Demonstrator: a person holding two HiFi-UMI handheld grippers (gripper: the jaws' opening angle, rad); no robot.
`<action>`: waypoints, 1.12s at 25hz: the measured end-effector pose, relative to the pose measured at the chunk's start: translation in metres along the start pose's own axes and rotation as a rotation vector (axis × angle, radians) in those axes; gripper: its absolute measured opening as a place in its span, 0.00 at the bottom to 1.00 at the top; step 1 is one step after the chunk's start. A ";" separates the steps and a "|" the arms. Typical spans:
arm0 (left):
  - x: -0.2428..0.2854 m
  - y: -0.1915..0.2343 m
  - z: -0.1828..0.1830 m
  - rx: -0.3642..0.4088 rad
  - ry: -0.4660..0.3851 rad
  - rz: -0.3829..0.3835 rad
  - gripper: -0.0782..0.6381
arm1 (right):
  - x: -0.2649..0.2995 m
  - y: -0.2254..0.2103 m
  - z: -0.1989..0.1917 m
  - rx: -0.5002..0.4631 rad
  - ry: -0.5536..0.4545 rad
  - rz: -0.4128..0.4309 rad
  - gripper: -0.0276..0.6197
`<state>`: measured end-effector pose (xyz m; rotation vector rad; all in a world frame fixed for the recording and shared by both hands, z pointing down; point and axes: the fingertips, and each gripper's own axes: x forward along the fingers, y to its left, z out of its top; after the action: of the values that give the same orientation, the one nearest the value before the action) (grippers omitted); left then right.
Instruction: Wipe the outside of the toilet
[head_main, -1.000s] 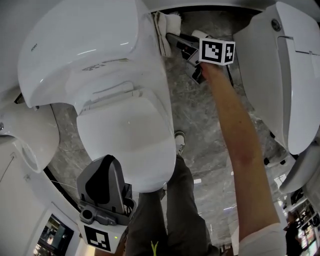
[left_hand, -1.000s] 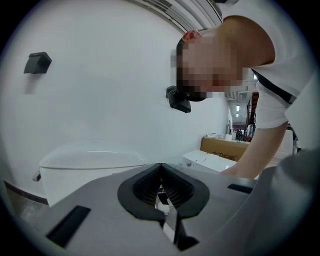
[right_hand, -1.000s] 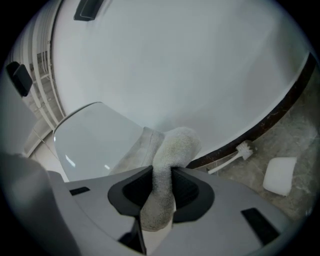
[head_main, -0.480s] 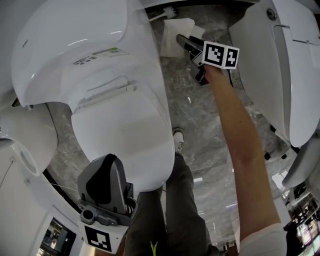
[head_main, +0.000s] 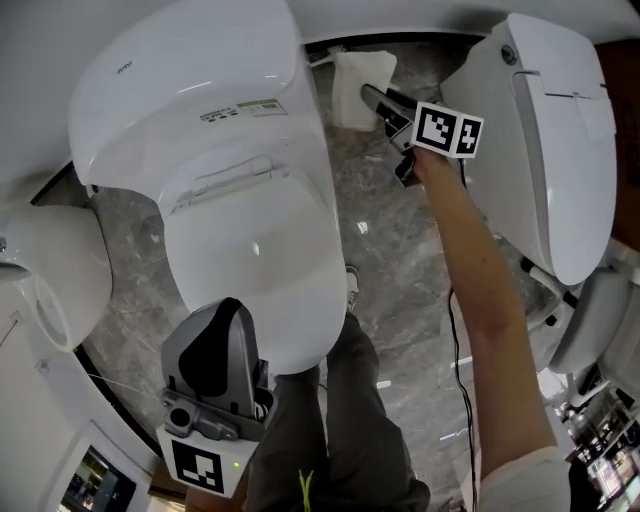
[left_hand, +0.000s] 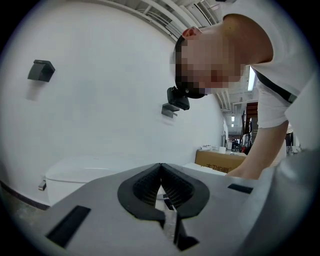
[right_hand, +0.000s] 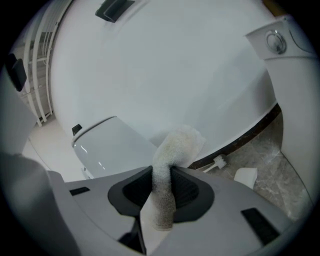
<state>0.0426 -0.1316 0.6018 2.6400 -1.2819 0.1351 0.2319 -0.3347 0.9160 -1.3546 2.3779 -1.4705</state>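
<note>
**Right tongs** (right_hand: 161, 174): clamped on a white, fluffy cloth (right_hand: 179, 142). The cloth stands up between the jaws and folds over above their tips, with a short tail hanging below the grip. In the head view these tongs (head_main: 370, 95) are held out at the end of a bare forearm (head_main: 480, 290). The cloth (head_main: 360, 72) sits at their tip, over the floor in the gap between two toilets.

**Left tongs** (left_hand: 161, 169): jaws together, nothing between them. In the head view they (head_main: 222, 322) are held low and close to the body, just off the front rim of the toilet. Contact with the rim cannot be confirmed.

**Toilet** (head_main: 215, 120): white, lid down, with a printed label on the rear housing. Its right flank faces the cloth. The cloth lies just beside the rear part of that flank, and a narrow strip of floor shows between them.

**Surroundings:**
- A second white toilet (head_main: 545, 140) stands to the right of the arm, well apart from the first.
- A further white fixture (head_main: 50, 275) shows at the left edge.
- The floor (head_main: 390, 240) is grey veined stone.
- A white brush (right_hand: 216, 162) lies on it at the foot of the curved wall.
- The person's dark trousers (head_main: 350, 420) and one shoe (head_main: 357, 285) show beside the bowl.
</note>
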 end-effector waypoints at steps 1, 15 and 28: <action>-0.007 0.001 0.007 -0.003 -0.009 0.005 0.13 | -0.004 0.011 0.006 -0.005 -0.006 -0.001 0.22; -0.121 0.005 0.132 0.003 -0.088 0.045 0.13 | -0.069 0.188 0.048 -0.052 -0.037 0.007 0.22; -0.212 0.010 0.220 -0.001 -0.185 0.044 0.13 | -0.118 0.323 0.069 -0.071 -0.078 0.006 0.22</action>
<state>-0.0983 -0.0235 0.3523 2.6762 -1.3955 -0.1060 0.1253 -0.2476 0.5933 -1.3903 2.4056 -1.3183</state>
